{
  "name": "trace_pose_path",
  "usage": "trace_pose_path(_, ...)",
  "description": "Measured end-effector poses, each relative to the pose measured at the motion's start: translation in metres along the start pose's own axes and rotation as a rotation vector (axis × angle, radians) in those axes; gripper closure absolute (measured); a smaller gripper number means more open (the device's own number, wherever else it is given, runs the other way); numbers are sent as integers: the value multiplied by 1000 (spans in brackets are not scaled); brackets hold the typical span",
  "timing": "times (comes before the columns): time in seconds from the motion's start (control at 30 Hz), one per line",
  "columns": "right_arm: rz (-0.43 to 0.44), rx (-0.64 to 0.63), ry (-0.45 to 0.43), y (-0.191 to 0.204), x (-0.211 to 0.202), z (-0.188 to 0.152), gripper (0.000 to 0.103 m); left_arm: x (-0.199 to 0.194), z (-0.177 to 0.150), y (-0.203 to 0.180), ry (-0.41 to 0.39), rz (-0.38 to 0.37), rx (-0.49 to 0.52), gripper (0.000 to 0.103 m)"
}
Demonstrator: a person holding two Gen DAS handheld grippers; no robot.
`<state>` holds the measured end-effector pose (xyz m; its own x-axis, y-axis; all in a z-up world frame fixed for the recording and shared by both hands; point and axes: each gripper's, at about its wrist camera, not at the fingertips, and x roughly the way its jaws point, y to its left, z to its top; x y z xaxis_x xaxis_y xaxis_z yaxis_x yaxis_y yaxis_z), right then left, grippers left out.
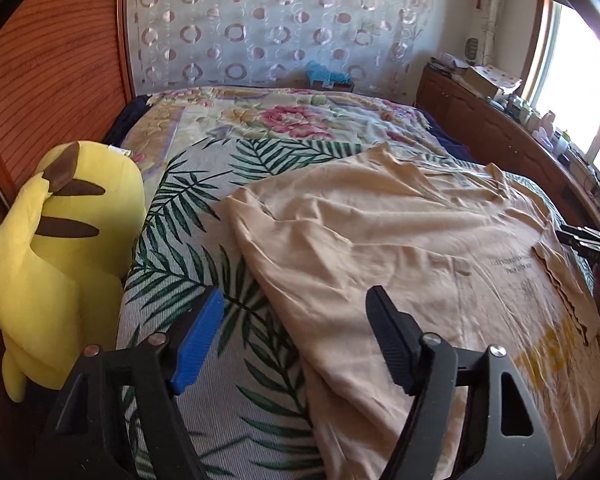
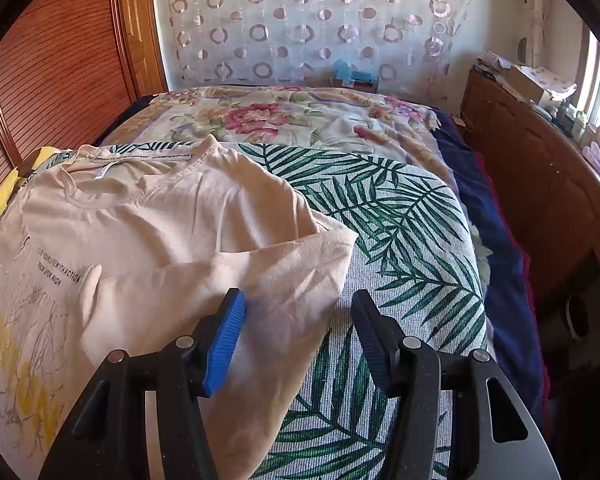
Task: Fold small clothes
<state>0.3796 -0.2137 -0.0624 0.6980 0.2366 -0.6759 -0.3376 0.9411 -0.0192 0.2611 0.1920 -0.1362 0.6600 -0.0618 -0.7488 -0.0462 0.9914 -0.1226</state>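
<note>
Grippers are hovering over a beige T-shirt on a bed, mid-fold.

Spread and pinching nothing, the left gripper point(image 1: 296, 340) is straddling the left edge of the beige T-shirt point(image 1: 380, 240), one finger over cloth and the blue-padded finger over the palm-leaf blanket point(image 1: 188, 240); the right gripper point(image 2: 300, 336) is likewise standing open and empty, its blue pad over the shirt's folded-in right sleeve point(image 2: 220, 280), the other finger above bare blanket. The shirt is lying front up, collar toward the floral quilt point(image 1: 284, 116), with a yellow plush toy point(image 1: 60, 248) sitting just beside the blanket's left edge. Folding the left side well probably means pinching hem and shoulder edge squarely, lifting only the shirt's layers and not the blanket, then laying the flap over to match the right fold.
</note>
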Motion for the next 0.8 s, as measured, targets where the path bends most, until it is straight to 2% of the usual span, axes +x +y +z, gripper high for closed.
trace_pose_path(0.13, 0, 4, 2, -2, 1, 2, 42, 16, 6, 7, 34, -8, -39, 44)
trace_pose_path(0.33, 1, 2, 2, -2, 2, 3, 42, 21, 11, 6, 16, 19, -35, 59)
trace_pose_path(0.37, 2, 3, 2, -2, 2, 3, 42, 21, 11, 3, 14, 25, -22, 68)
trace_pose_path(0.4, 2, 3, 2, -2, 1, 3, 42, 22, 11, 1, 14, 27, -11, 74)
trace_pose_path(0.43, 2, 3, 2, -2, 1, 3, 42, 22, 11, -1, 15, 20, -1, 86)
trace_pose_path(0.47, 2, 2, 2, -2, 1, 3, 42, 23, 11, -3, 17, 6, 2, 94)
trace_pose_path(0.53, 2, 2, 2, -3, 1, 3, 42, 22, 12, -5, 18, 4, 6, 96)
trace_pose_path(0.63, 3, 3, 2, -2, 1, 3, 42, 16, 14, -8, 1, -21, 9, 97)
trace_pose_path(0.8, 3, 2, 1, -3, 1, 3, 42, 3, 16, -13, -36, -21, 18, 97)
